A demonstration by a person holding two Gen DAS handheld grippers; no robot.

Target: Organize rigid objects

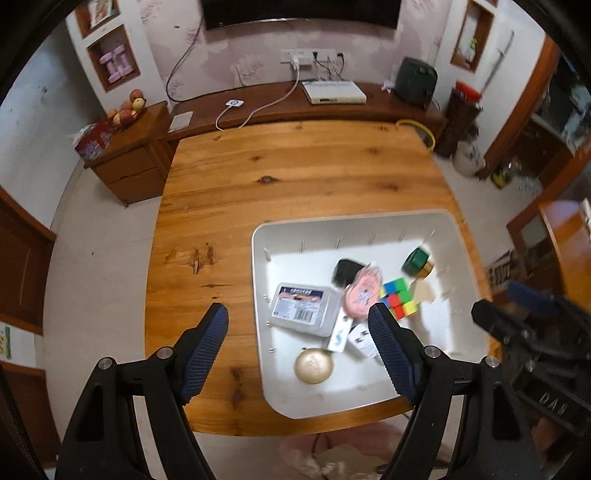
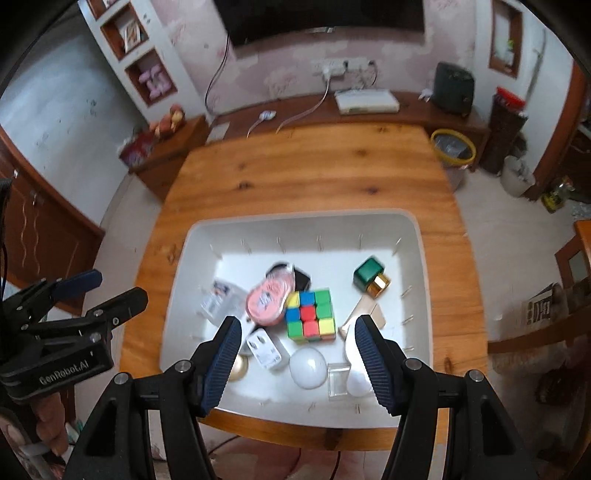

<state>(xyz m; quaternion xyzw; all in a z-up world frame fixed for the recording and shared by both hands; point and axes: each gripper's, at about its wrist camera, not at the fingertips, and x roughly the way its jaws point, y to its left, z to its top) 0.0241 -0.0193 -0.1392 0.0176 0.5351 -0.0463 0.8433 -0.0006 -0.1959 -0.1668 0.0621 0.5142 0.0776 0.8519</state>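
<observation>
Ahead: wooden table, low wooden shelf, dark screen on pink wall; pale floor.

Each claw is a black moulded frame of two triangular arms with cut-out windows. The left claw and the right claw carry the same parts: two dark blue fingers faced with a fine cross-hatched grip texture, and round silver screw heads at the arm pivots. Seen from the side, the left claw body bears white lettering "GenRobot.AI". A blue lever projects from its upper part.
</observation>
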